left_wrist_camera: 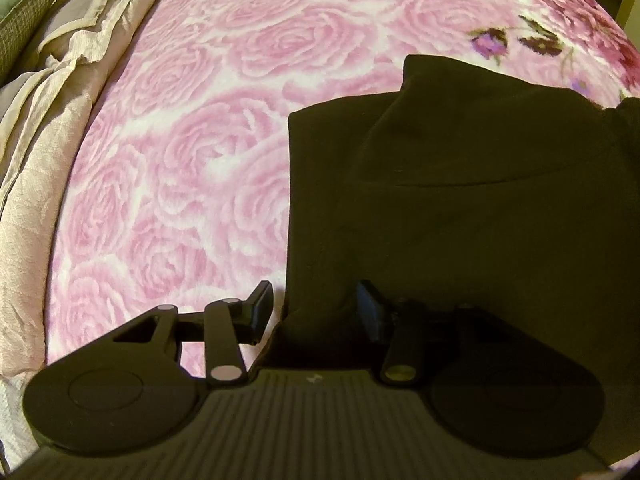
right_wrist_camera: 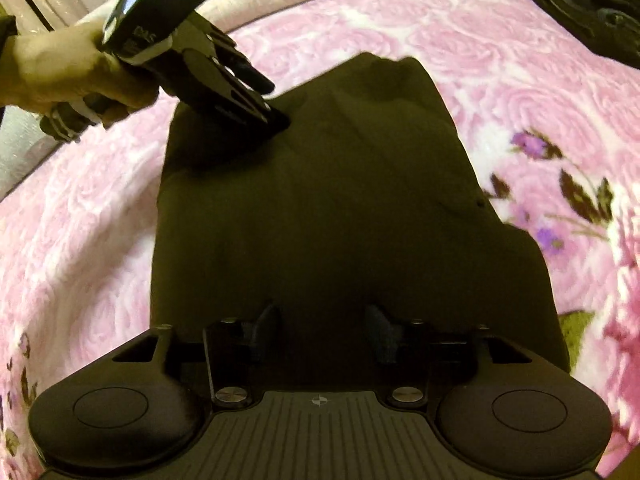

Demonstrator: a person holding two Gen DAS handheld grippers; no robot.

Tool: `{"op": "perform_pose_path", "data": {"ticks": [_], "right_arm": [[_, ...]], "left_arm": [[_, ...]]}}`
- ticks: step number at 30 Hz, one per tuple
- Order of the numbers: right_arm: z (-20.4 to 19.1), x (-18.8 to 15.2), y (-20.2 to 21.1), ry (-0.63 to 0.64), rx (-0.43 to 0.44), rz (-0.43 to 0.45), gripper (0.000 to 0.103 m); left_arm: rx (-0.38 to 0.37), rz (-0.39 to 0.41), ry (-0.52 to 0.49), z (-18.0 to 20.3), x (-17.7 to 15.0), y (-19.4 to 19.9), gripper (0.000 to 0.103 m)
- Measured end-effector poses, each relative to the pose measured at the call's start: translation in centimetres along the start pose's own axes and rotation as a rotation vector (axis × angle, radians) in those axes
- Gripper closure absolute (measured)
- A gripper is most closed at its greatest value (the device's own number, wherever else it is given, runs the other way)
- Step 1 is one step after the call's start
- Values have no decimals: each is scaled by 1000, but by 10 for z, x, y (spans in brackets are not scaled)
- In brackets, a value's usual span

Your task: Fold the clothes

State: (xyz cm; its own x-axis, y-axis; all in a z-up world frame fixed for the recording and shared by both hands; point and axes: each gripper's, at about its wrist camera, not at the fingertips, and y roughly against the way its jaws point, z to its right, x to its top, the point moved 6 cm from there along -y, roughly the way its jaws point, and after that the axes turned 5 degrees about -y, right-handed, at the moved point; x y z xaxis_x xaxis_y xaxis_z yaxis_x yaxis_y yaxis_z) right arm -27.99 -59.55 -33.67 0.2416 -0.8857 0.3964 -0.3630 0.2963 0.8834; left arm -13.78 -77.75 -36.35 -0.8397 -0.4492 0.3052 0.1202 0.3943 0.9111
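Two grippers work over one dark garment (right_wrist_camera: pixel 320 208) that lies partly folded on a bed with a pink rose blanket (left_wrist_camera: pixel 192 152).

In the left wrist view, the left gripper (left_wrist_camera: pixel 316 312) stands partly spread at the garment's near left corner. Its left finger (left_wrist_camera: pixel 262 312) sits over bare blanket, just beside the cloth edge; its right finger (left_wrist_camera: pixel 372 316) sits over the dark cloth. The cloth's edge runs up between them, but neither pad visibly presses on it, so nothing is pinched. The right wrist view shows the same gripper (right_wrist_camera: pixel 276 112) from outside, held in a hand (right_wrist_camera: pixel 68 76), its tips down at the garment's far left part; whether they touch the cloth I cannot tell from there.

The right gripper (right_wrist_camera: pixel 324 332) is spread rather wide, with both fingers (right_wrist_camera: pixel 266 332) low over the garment's near edge. Dark cloth fills the gap between them, yet the pads stand clear of it on either side, so the gripper holds nothing. The dark fingers against dark cloth are hard to make out.

The garment has a folded layer across its top, with a curved seam showing in the left wrist view. A beige quilt (left_wrist_camera: pixel 48 120) lies bunched along the bed's left side, and a dark pile (right_wrist_camera: pixel 592 4) sits at the far right.
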Motion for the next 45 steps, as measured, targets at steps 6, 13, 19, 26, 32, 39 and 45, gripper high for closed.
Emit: {"op": "perform_pose_path", "data": {"ticks": [6, 13, 19, 26, 32, 39, 45], "right_arm": [[-1, -15, 12, 42, -35, -20, 42], [0, 15, 41, 46, -26, 107, 42], [-3, 76, 6, 36, 25, 105, 43], [13, 123, -54, 105, 9, 92, 54], [-6, 144, -34, 133, 20, 166, 54], [8, 155, -73, 97, 48, 125, 55], [11, 137, -41, 29, -1, 200, 54]], "left_arm": [[12, 16, 23, 0, -5, 16, 61], [-34, 76, 200, 8, -48, 77, 67], [-64, 40, 287, 36, -82, 72, 68], [-72, 40, 346, 28, -85, 55, 64], [-74, 110, 422, 8, -78, 77, 71], [-43, 47, 453, -30, -79, 32, 70], [-56, 43, 443, -40, -84, 18, 58]]}}
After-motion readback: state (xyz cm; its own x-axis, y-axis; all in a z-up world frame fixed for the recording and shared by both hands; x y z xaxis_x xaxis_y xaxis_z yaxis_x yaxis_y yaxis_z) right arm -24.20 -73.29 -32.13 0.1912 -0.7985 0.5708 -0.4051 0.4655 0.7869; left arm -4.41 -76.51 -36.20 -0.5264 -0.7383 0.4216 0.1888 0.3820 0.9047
